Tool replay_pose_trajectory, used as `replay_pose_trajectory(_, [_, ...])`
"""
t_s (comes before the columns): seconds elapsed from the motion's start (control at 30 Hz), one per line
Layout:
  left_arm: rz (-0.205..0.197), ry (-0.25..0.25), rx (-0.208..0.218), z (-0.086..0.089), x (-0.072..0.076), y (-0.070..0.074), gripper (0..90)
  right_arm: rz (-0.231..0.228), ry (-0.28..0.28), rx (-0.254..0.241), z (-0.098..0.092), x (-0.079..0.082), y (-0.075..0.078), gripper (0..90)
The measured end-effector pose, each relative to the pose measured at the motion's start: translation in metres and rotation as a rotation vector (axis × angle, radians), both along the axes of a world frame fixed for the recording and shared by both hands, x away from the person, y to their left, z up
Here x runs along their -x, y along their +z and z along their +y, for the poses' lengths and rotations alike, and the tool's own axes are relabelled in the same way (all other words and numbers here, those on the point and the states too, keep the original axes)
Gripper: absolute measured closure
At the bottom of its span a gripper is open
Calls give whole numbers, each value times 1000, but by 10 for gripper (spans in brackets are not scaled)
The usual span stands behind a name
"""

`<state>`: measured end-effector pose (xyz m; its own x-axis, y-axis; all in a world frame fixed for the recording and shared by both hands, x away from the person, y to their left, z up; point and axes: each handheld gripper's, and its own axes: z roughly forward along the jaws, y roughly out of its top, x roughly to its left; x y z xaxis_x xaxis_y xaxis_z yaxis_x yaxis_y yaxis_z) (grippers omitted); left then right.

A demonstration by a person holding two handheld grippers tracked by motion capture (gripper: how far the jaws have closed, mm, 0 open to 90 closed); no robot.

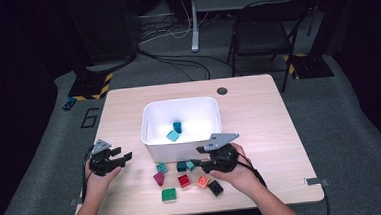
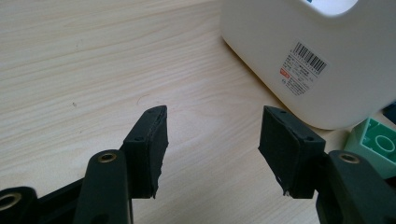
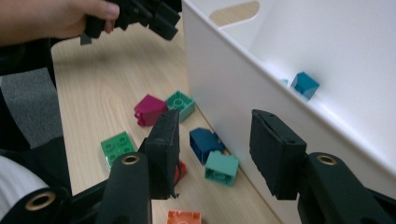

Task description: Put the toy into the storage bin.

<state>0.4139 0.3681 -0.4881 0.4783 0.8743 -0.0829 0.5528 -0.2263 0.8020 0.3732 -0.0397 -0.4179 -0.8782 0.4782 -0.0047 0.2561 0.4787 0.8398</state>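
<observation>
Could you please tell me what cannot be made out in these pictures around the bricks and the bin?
- Red brick: right gripper view, mostly hidden behind that gripper's jaw.
- Orange brick: same view, cut off by the bottom edge.
- Bin label: left gripper view, print too small to read.
- Light green brick: cut off by the right edge.

Light pours from above onto the table [image 1: 260, 133], and the room around it sinks into near-black, deepest at nine and three o'clock in the high view. The white bin [image 1: 180, 143] glares, its inside washed out. Soft, short shadows sit under the blocks. In both gripper views the near jaws look slightly soft, and the tabletop grain reads crisp.
</observation>
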Motion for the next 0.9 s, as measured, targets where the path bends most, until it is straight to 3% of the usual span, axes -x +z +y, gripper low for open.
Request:
replay_pose_trajectory(0.07, [1,1,1,0,0,0,416,10,-1,11,-2,4,-15,524])
replay_pose_trajectory(0.3, [6,4,2,-1,-2,-1,416,40,-17,55,-6,14,-41,519])
replay_pose_trajectory(0.9, [7,0,-1,-3,-5,-1,416,103,-47,103,-21,31,-77,493])
